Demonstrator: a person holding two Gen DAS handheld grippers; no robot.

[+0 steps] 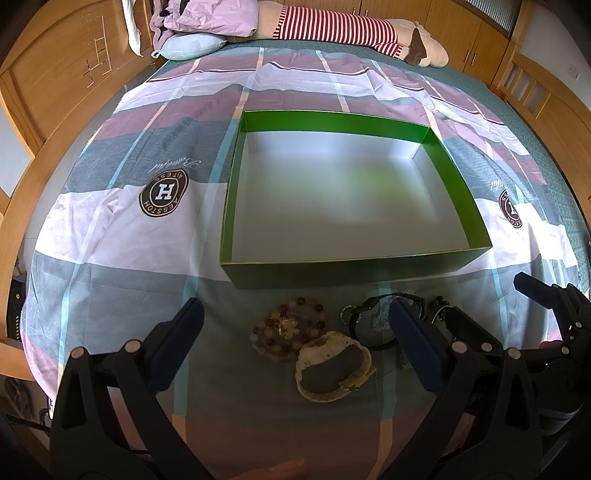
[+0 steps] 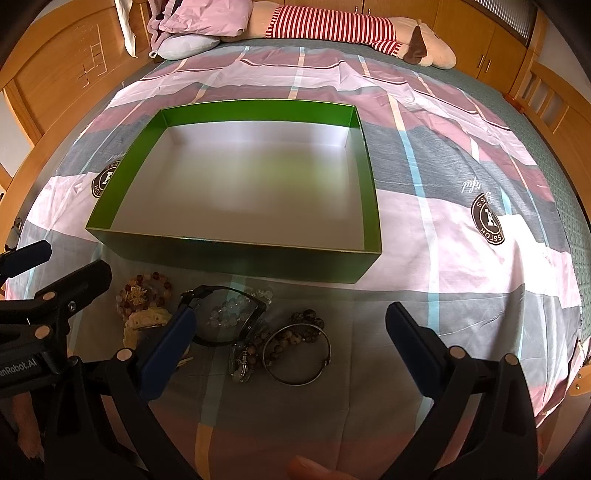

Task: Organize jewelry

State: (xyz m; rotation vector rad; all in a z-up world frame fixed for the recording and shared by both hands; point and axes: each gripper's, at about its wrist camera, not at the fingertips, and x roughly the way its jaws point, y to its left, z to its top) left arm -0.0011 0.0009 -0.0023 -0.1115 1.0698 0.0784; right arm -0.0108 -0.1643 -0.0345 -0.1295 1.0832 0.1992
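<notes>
A green box (image 1: pixel 332 123) with a bare white floor lies on the bed, also seen in the right wrist view (image 2: pixel 240 258). In front of it sit a pink beaded bracelet (image 1: pixel 291 328) with a gold charm, a cream watch (image 1: pixel 332 363) and a black watch (image 1: pixel 369 306). The right wrist view adds clear beads (image 2: pixel 225 314) inside the black watch (image 2: pixel 256 314), a dark beaded bracelet (image 2: pixel 308 315) and a metal bangle (image 2: pixel 295 384). My left gripper (image 1: pixel 295 310) hovers open over the pink bracelet. My right gripper (image 2: pixel 291 312) hovers open over the dark bracelet and bangle. Neither holds anything.
The bed carries a pink, grey and white striped cover (image 1: pixel 110 240). Pillows (image 1: pixel 192 46) and a plush toy in red stripes (image 1: pixel 332 26) lie at the far end. Wooden bed frame and cupboards (image 2: pixel 55 74) surround it. The left gripper's blue finger pad (image 2: pixel 33 254) shows at the right view's left edge.
</notes>
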